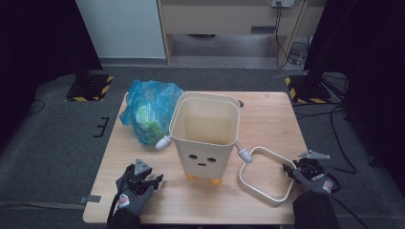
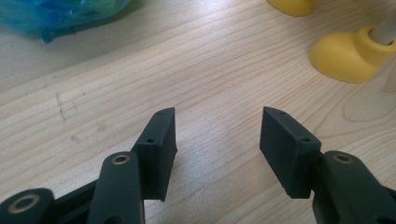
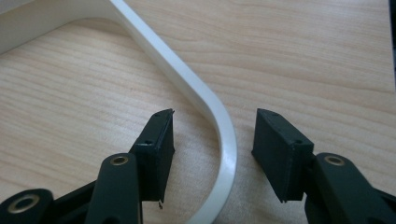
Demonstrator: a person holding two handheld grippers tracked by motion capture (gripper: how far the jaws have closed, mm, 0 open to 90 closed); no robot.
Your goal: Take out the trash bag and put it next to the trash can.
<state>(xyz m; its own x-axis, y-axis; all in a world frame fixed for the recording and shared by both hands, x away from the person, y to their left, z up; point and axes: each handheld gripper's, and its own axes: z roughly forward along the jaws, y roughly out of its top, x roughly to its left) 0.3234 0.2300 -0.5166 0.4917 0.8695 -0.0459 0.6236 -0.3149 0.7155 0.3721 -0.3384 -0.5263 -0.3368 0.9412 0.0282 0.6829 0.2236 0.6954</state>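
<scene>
A cream bin (image 1: 205, 131) with a face, two small arms and yellow feet (image 2: 348, 56) stands in the middle of the wooden table (image 1: 267, 114). A cream ring frame (image 1: 265, 174) lies flat to its right. My right gripper (image 1: 289, 171) is open at the frame's right side, and its jaws straddle the frame's curved corner (image 3: 219, 126) without touching it. My left gripper (image 1: 155, 180) hovers open over bare wood left of the bin's feet, with nothing between its jaws. A blue plastic bag (image 1: 150, 109) with something green inside sits behind and to the left of the bin.
The bag's edge (image 2: 60, 18) lies some way ahead of my left gripper. Dark floor surrounds the table, with black stands on hazard-striped bases (image 1: 90, 88) at both far corners and cables (image 1: 334, 129) on the right.
</scene>
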